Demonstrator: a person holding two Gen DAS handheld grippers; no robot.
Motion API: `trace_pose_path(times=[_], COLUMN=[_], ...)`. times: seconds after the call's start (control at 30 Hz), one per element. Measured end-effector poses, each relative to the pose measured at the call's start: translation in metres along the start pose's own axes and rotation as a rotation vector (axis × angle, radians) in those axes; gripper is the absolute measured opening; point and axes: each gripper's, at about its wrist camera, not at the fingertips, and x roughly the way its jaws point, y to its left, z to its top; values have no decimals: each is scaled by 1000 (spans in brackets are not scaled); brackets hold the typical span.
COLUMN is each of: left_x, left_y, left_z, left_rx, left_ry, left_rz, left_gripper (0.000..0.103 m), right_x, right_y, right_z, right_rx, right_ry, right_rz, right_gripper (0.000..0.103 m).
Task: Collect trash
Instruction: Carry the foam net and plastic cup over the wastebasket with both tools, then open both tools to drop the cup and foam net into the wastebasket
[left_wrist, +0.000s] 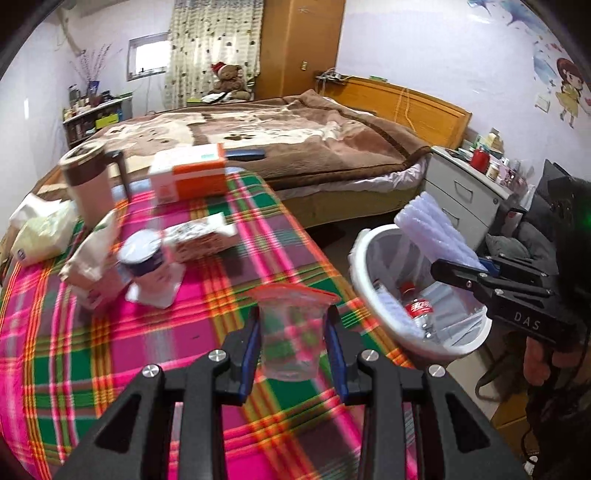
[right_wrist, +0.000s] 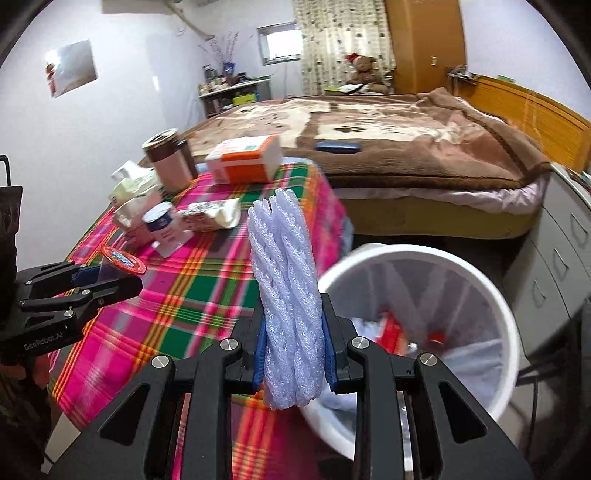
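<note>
My left gripper (left_wrist: 293, 347) is shut on a clear plastic cup (left_wrist: 290, 332) with a red rim and holds it above the plaid table near its right edge. In the right wrist view the left gripper (right_wrist: 107, 275) and the cup (right_wrist: 120, 260) show at the left. My right gripper (right_wrist: 293, 354) is shut on a white foam net sleeve (right_wrist: 286, 295) and holds it upright beside the rim of the white trash bin (right_wrist: 509, 343). In the left wrist view the sleeve (left_wrist: 432, 232) hangs over the bin (left_wrist: 364, 288), which holds a plastic bottle (left_wrist: 419, 306).
On the plaid table (left_wrist: 110, 354) stand a pink tumbler (left_wrist: 90, 184), an orange and white box (left_wrist: 190, 173), a small purple-lidded cup (left_wrist: 146, 262), wrappers (left_wrist: 201, 240) and bags (left_wrist: 40, 229). A bed (left_wrist: 295, 136) lies behind. White drawers (left_wrist: 465, 195) stand right of the bin.
</note>
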Motion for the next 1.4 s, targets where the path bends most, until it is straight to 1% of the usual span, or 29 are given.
trace_pose_path(times=[0.13, 0.2, 0.47, 0.77, 1.1, 1.13, 1.23, 1.33, 1.37, 1.4], left_x=[11, 19, 48, 68, 84, 85, 89, 87, 86, 86], left_y=[-29, -42, -85, -101, -104, -104, -104, -104, -103, -102], left_z=[10, 14, 22, 23, 23, 23, 22, 22, 23, 23], left_rx=[59, 72, 119, 128, 104, 101, 92, 92, 92, 87], left_ry=[-5, 3, 37, 70, 85, 84, 94, 88, 87, 87], left_rz=[-11, -31, -91, -113, -124, -130, -142, -155, -150, -145], left_gripper=[34, 34, 35, 35, 35, 37, 51, 52, 55, 57], right_x=[-8, -9, -5, 3, 13, 14, 18, 22, 22, 22], right_y=[-26, -40, -72, -93, -104, -105, -107, -109, -110, -110], right_z=[-4, -7, -17, -25, -29, -29, -31, -32, -33, -33], right_rx=[41, 58, 119, 149, 175, 175, 179, 182, 181, 184], right_ry=[-3, 3, 30, 72, 101, 106, 120, 143, 144, 138], right_rz=[-52, -85, -155, -178, -183, -184, -181, -175, -175, -182], right_gripper=[25, 25, 25, 25, 26, 26, 26, 29, 30, 35])
